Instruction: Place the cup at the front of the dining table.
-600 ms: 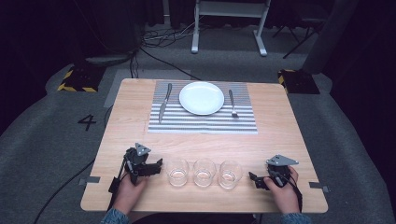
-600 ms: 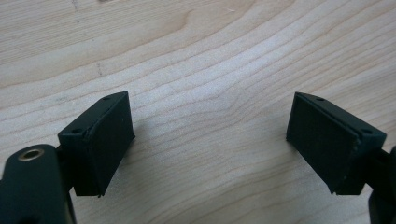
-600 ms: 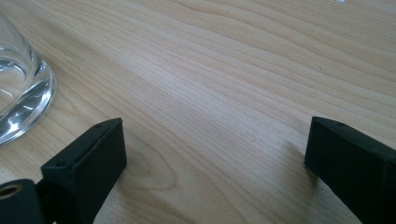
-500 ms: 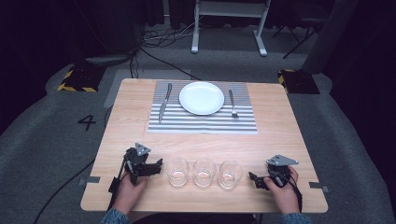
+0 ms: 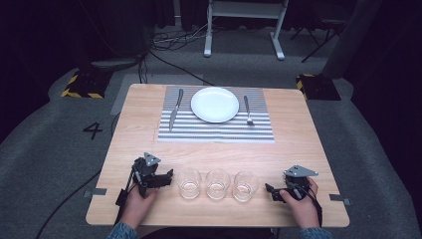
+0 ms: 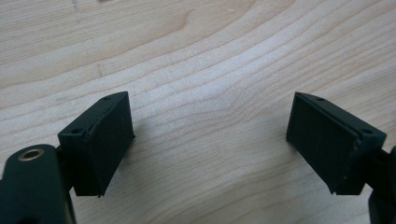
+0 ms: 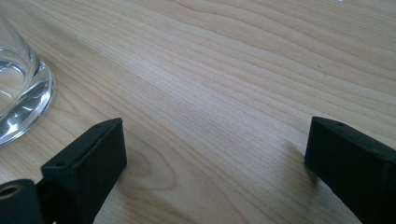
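We note three clear round glass tumblers (image 5: 217, 183) in a row near the wooden table's (image 5: 298, 134) front edge; left gripper (image 5: 167, 178) beside the row's left end, right gripper (image 5: 269, 191) beside its right, both wide and empty

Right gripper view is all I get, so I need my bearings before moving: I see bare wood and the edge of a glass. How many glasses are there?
Observer: Three glasses stand in a row near the table's front edge; the right glass is the one nearest your right gripper.
Operator: Where is the other gripper?
Observer: The left gripper rests beside the left glass, apart from it, jaws open over bare wood.
Operator: Anything farther out?
Observer: A white plate on a striped placemat, with a knife on its left and a fork on its right.
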Demonstrator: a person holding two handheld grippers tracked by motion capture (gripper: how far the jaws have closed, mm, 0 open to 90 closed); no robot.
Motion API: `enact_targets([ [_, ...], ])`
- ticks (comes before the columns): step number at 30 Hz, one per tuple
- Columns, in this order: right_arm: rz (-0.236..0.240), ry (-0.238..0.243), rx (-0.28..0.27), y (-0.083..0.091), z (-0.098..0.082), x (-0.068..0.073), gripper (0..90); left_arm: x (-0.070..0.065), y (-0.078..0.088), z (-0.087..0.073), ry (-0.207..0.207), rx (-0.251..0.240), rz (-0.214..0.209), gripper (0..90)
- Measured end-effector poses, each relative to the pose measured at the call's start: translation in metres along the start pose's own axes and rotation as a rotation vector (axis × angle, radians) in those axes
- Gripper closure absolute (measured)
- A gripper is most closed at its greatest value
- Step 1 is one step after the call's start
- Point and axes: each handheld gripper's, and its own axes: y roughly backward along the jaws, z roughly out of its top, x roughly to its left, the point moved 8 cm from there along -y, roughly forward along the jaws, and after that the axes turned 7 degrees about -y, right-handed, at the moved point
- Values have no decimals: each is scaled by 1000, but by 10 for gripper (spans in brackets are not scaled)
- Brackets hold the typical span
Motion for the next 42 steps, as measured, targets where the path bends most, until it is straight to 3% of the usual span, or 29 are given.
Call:
enact_targets([
  [15, -9, -24, 15, 1, 0, 2, 60, 0, 0, 0, 0, -1, -4, 150],
  [17, -12, -28, 28, 1, 1, 2, 87, 0, 0, 0, 0, 1, -3, 150],
  [19, -6, -20, 30, 4, 2, 2, 196, 0, 0, 0, 0, -1, -4, 150],
  [20, 22, -35, 30, 6, 3, 4, 173, 0, 0, 0, 0, 1, -3, 150],
  [23, 31, -34, 44, 10, 2, 7, 168, 0, 0, 0, 0, 0, -3, 150],
  [33, 90, 0, 81, 38, 7, 30, 177, 0, 0, 0, 0, -1, -4, 150],
  [35, 111, -7, 81, 43, 9, 38, 180, 0, 0, 0, -1, -1, -4, 150],
  [42, 174, 32, 85, 53, 18, 65, 187, 0, 0, 0, -1, -1, -3, 150],
])
